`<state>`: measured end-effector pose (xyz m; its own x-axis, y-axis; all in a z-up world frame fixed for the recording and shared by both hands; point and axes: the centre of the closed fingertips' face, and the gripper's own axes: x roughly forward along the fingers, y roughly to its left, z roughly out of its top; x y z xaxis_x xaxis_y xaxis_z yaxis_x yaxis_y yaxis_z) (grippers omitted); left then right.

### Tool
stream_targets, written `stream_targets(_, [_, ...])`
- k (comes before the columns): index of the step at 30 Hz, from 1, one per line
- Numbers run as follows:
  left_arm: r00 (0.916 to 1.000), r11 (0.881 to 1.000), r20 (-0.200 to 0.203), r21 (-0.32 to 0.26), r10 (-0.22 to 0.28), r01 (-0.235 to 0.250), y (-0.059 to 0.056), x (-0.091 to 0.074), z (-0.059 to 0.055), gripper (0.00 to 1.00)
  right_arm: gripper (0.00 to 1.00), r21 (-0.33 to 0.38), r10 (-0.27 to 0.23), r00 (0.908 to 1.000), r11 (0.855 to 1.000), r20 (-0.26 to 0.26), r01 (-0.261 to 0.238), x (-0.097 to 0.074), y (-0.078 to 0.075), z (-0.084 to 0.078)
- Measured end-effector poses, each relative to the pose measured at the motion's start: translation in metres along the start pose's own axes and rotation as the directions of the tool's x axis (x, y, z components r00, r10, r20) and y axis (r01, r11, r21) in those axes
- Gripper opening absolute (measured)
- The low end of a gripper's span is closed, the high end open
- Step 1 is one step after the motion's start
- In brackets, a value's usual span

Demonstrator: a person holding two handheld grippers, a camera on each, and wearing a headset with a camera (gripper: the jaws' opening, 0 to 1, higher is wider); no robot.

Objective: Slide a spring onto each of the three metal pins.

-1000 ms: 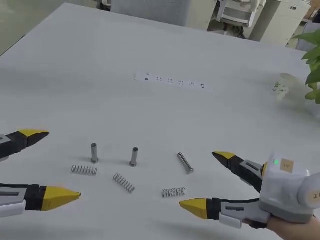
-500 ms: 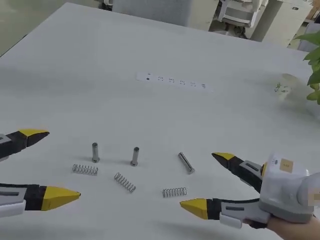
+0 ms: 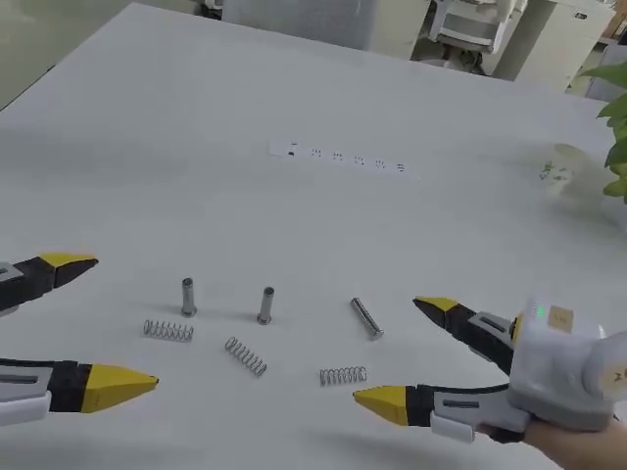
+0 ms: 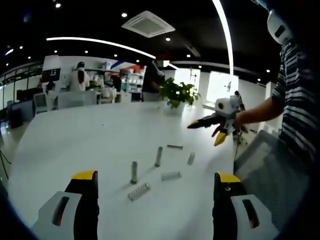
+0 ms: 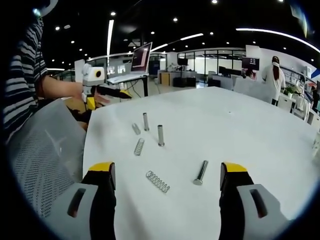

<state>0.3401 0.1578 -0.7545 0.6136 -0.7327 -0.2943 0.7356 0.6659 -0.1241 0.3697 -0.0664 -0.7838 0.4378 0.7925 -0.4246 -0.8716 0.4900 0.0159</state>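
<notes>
The left tool (image 3: 126, 320) runs off the head view's left edge, the plant (image 3: 615, 117) off the right; that pale thing (image 3: 554, 173) on the worktop (image 3: 294, 88) is too blurred to name.

The left tongs (image 3: 122, 321) and the right tongs (image 3: 384, 349) have yellow-tipped black jaws in pale grey housings. The right housing, bulkier and white, carries a green light (image 3: 539, 314) and a tan sticker (image 3: 560, 319). The person wears a dark-and-white striped shirt (image 4: 295, 90).
</notes>
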Motion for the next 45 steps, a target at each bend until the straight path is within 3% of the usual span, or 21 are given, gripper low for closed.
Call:
stream_targets(4, [1.0000,1.000,-0.002,0.000,0.002,-0.002,0.000,0.000,-0.001,0.93,0.85,0.048,0.006,0.9995,0.999,-0.029,-0.005,0.003,-0.004,-0.001])
stream_targets(10, [1.0000,1.000,0.001,-0.001,0.002,-0.002,0.000,-0.001,0.001,0.93,0.83,0.078,0.005,0.9994,0.997,-0.033,-0.003,0.008,-0.009,0.006])
stream_targets(13, [1.0000,1.000,0.001,-0.002,0.002,-0.002,0.000,-0.001,0.001,0.93,0.79,0.137,0.021,0.9982,0.991,-0.056,-0.013,0.011,-0.009,0.008])
stream_targets(18, [1.0000,1.000,0.001,-0.003,0.002,-0.002,-0.001,-0.001,0.000,0.93,0.74,0.144,0.017,0.9987,0.990,-0.048,-0.010,0.016,-0.013,0.015])
stream_targets(29, [0.9998,1.000,0.012,-0.004,0.014,-0.014,0.002,-0.005,0.003,0.93,0.58,0.180,0.001,0.9957,0.983,-0.092,0.016,0.029,-0.028,0.018])
stream_targets(45, [0.9998,1.000,0.017,-0.007,0.011,-0.011,0.002,-0.006,0.004,0.94,0.39,0.193,-0.050,0.9745,0.977,-0.219,0.093,0.052,-0.055,0.005])
